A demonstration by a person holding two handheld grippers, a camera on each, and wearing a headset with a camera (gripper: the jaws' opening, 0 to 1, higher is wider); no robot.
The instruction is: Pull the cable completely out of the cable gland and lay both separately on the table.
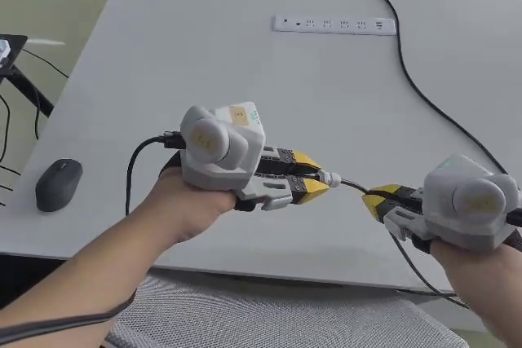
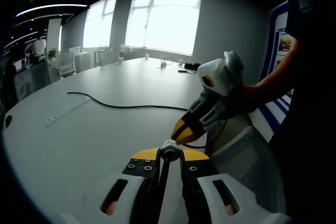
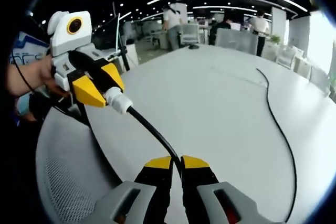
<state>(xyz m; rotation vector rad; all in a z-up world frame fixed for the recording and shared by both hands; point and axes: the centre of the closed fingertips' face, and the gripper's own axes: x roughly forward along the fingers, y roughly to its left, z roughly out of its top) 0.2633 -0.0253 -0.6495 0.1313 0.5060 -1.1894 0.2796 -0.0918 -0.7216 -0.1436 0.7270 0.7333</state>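
Observation:
A small white cable gland [image 1: 328, 178] sits between the yellow tips of my left gripper [image 1: 314, 175], which is shut on it above the table's near edge. A thin black cable [image 1: 352, 186] leaves the gland and runs right into my right gripper [image 1: 377, 200], shut on the cable a short way off. In the right gripper view the gland [image 3: 118, 100] shows in the other gripper's jaws, with the cable [image 3: 152, 132] stretched down to my right gripper [image 3: 176, 163]. The left gripper view has the gland [image 2: 169, 149] at my left gripper [image 2: 169, 156].
A white power strip [image 1: 334, 25] lies at the far side of the grey table [image 1: 212, 63], and a long black lead [image 1: 424, 91] curves from it toward the right. A black mouse [image 1: 59, 184] rests at the left edge. A mesh chair [image 1: 269, 315] stands below the table's near edge.

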